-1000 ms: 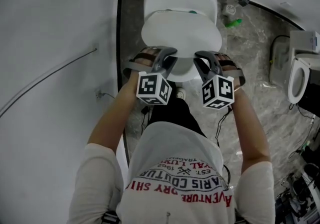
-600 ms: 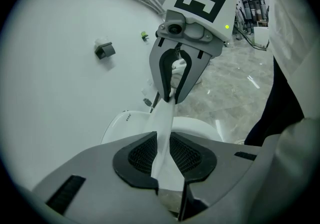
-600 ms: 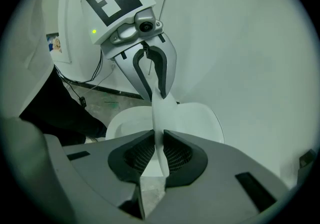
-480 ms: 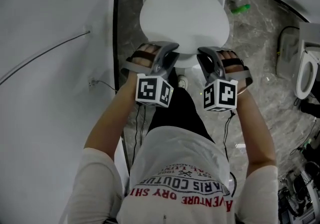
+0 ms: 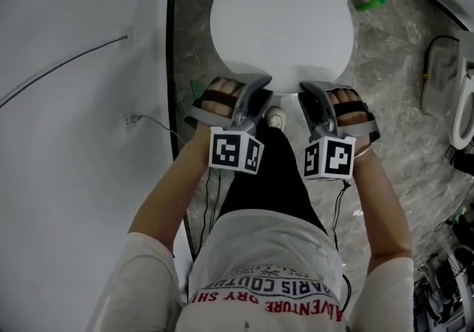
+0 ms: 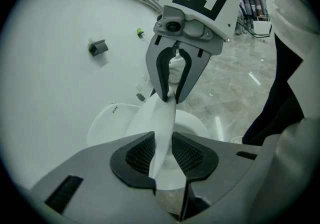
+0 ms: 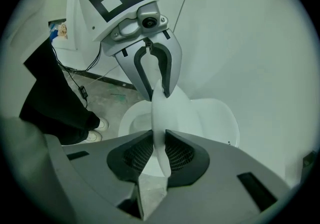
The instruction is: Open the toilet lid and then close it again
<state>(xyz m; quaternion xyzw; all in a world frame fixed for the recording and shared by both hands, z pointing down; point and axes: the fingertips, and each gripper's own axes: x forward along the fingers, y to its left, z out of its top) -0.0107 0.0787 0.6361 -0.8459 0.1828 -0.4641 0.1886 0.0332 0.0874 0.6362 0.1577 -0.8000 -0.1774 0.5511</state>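
Head view: lid (image 5: 280, 27), upper centre, lies flatter than a second ago — closing is nearly done. Left gripper (image 6: 162, 154) jaws are opening around its front edge; right gripper (image 7: 159, 153) pinches it.

Right claw (image 7: 159, 155) pinches toilet lid (image 7: 165, 110) edge — lid tilted above bowl (image 7: 130, 120); left claw (image 7: 156, 90) opposite, opening, lid between.

The toilet lid (image 5: 280, 27) is a smooth white oval, glossy and plain, hinged at its far end. It stands tilted, its front rim lifted clear of the seat (image 7: 131, 117) — not yet shut.
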